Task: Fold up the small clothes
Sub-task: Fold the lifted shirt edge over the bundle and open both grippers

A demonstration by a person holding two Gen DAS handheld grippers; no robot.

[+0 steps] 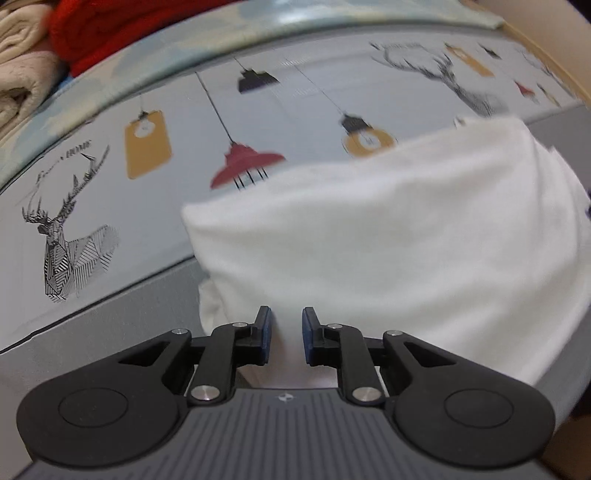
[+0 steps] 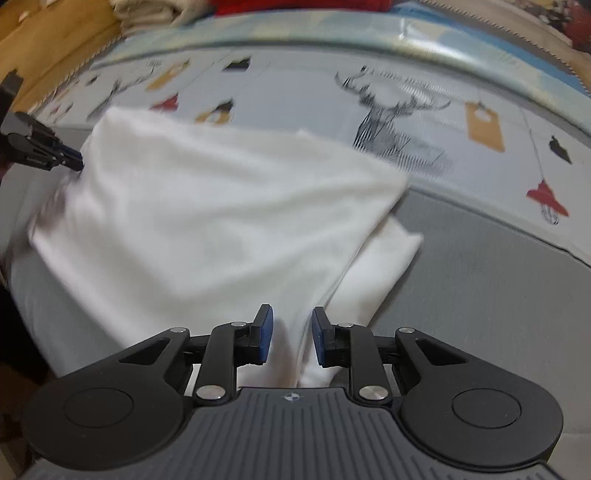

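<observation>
This looks like a home, likely a bedroom or living area. A printed cloth (image 1: pixel 110 192) with deer heads and hanging lamps covers the work surface, and folded cream blankets (image 1: pixel 18 74) sit beside a red knit (image 1: pixel 122 26) at the back.

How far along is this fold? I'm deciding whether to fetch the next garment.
Midway. Done: the white garment is already doubled, a lower layer showing beneath its right edge. In hand: left hand-held gripper and right hand-held gripper each pinch its near edge. Left: laying it flat on the printed tablecloth.
</observation>
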